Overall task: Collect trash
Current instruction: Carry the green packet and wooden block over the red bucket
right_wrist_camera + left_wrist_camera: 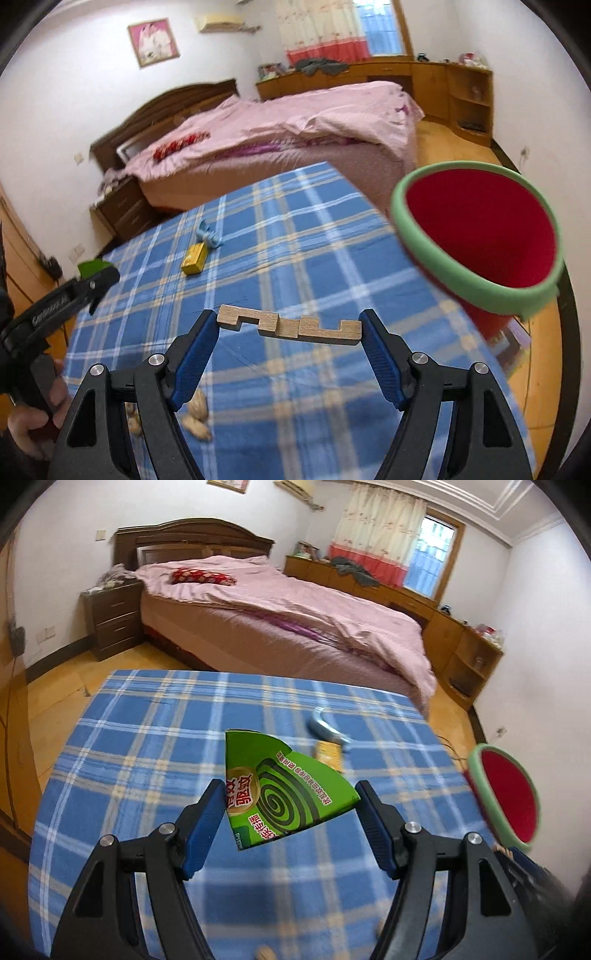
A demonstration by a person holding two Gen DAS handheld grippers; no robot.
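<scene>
My left gripper (pixel 290 794) is shut on a green mosquito-coil card piece (pixel 280 790) and holds it above the blue plaid table (pixel 147 738). My right gripper (pixel 290 325) is shut on a notched wooden piece (pixel 291 326), held by its two ends above the table (pixel 295 240). The red bin with a green rim (pixel 480 229) stands off the table's right edge; it also shows in the left wrist view (pixel 506 797). A yellow box (pixel 194 260) and a blue clip-like thing (pixel 208 234) lie on the table. The left gripper (pixel 92 280) shows at the left of the right wrist view.
Several peanuts (pixel 197 417) lie on the table near my right gripper. A bed with a pink cover (pixel 280 620) stands beyond the table. A dark nightstand (pixel 114 618) and wooden cabinets (pixel 465 653) line the walls.
</scene>
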